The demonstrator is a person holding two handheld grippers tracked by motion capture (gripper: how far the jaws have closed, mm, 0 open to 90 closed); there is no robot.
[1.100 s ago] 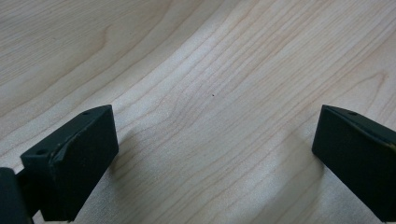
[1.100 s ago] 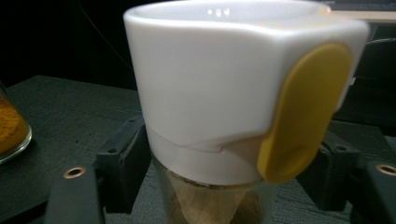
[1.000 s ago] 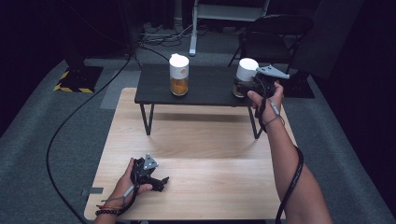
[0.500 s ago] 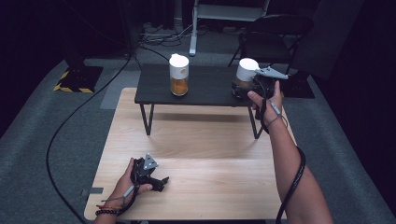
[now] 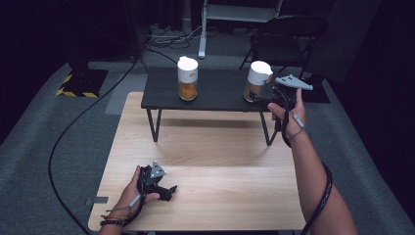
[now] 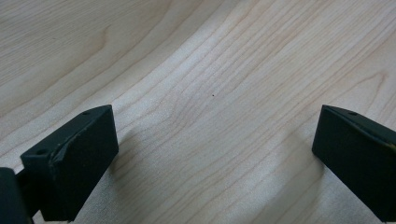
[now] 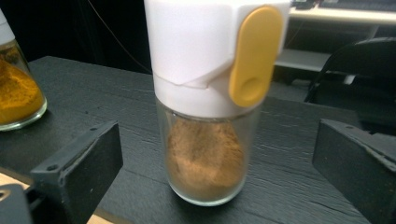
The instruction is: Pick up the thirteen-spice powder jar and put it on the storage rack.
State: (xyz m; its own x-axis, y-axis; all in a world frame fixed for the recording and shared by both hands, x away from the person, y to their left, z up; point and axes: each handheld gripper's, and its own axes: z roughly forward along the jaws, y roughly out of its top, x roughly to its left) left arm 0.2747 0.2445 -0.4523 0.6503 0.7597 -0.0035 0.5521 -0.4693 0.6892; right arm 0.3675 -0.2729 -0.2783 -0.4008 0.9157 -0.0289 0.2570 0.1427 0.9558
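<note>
dark grey carpet covers the floor, and a black low table stands on it with a light wooden table in front.

the right gripper is held up at the right end of the black low table. its jaws have just been opening, and now they stand wide apart. in the right gripper view the brown spice jar stands between the two black jaws, but the pads do not touch it, so it is let go. the jar stands upright on the black low table. it has a clear glass bottom with brown powder in it, a white top, and a yellow flap on the side of the top.

farther left on the black low table stands the orange spice jar, well apart from the brown one. it is upright too, with a white top.

the left gripper rests on the wooden table, well in front of the black low table, near the left corner by the person. in the left gripper view its jaws are spread wide with bare wood between them, holding nothing.

a black cable lies on the carpet to the left of the black low table. a dark chair stands behind it.
</note>
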